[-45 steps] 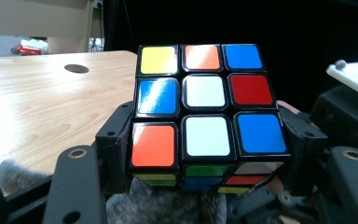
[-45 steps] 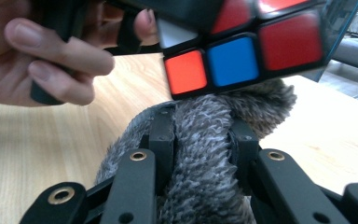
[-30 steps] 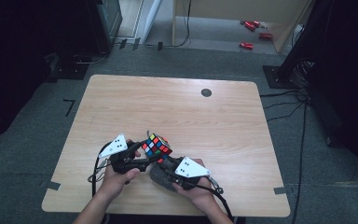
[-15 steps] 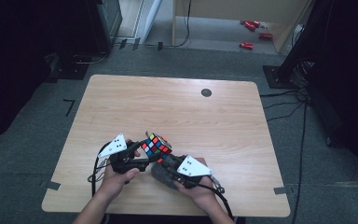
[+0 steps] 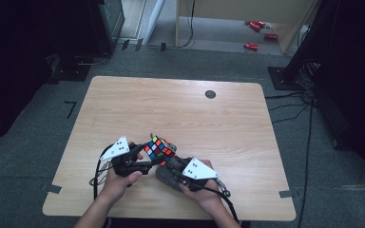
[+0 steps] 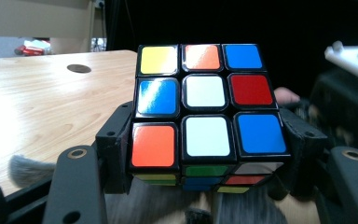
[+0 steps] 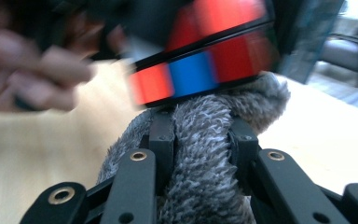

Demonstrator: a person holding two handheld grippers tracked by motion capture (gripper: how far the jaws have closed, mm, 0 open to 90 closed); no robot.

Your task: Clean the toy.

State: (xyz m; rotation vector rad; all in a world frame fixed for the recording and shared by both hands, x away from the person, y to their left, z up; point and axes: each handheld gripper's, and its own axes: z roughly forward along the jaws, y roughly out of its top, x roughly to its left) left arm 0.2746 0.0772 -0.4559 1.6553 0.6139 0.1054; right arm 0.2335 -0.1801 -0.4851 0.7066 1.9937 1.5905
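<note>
Clearly the left tongs (image 5: 148, 159) clamp the multicoloured plastic puzzle cube (image 6: 204, 114) low on its two sides, just above the pale wooden table (image 5: 180, 109). The right tongs (image 7: 204, 140) are pinched tight on a grey fluffy cloth (image 7: 200, 186) pressed under the cube. A hard wipe could lever it loose.

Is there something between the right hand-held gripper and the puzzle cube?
Yes. The right hand-held gripper is shut on a grey fluffy cloth, and that cloth lies against the puzzle cube held by the left hand-held gripper.
</note>
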